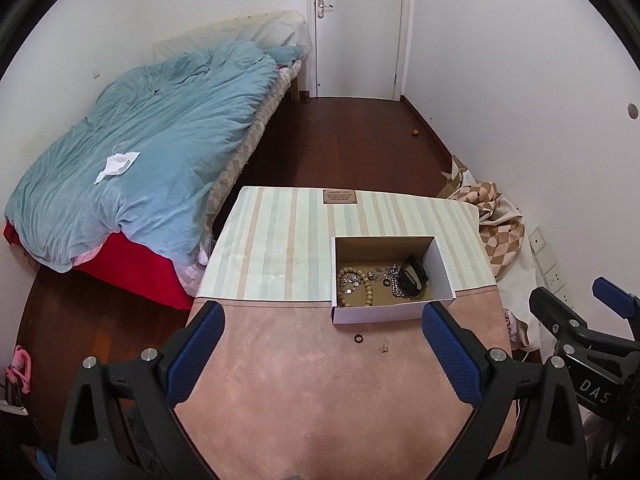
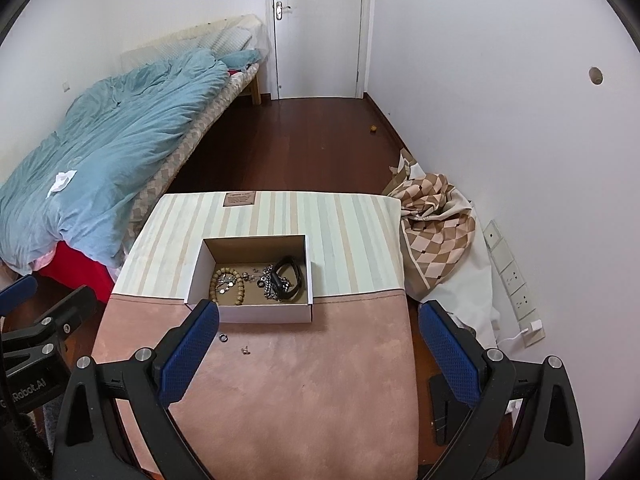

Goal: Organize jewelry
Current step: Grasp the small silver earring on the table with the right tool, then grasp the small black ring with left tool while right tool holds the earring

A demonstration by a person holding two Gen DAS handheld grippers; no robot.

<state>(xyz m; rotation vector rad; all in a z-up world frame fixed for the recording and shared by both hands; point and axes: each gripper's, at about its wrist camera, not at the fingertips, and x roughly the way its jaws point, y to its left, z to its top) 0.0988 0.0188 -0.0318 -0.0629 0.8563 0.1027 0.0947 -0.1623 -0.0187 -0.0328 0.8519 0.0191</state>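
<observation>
"DAS" lettering on right gripper [image 1: 616,320]; both grippers' fingers [image 2: 188,356] spread, empty.

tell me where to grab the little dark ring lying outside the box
Pinch the dark ring across its outer rim, coming straight down from above. It lies flat on the pink cloth just before the box's front wall, so a side approach is probably blocked. The left hand-held gripper looks nearest.

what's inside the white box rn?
In the white box: wooden bead bracelet, silver chains, black band, small silver pieces. Its near wall hides the floor's front strip.
</observation>
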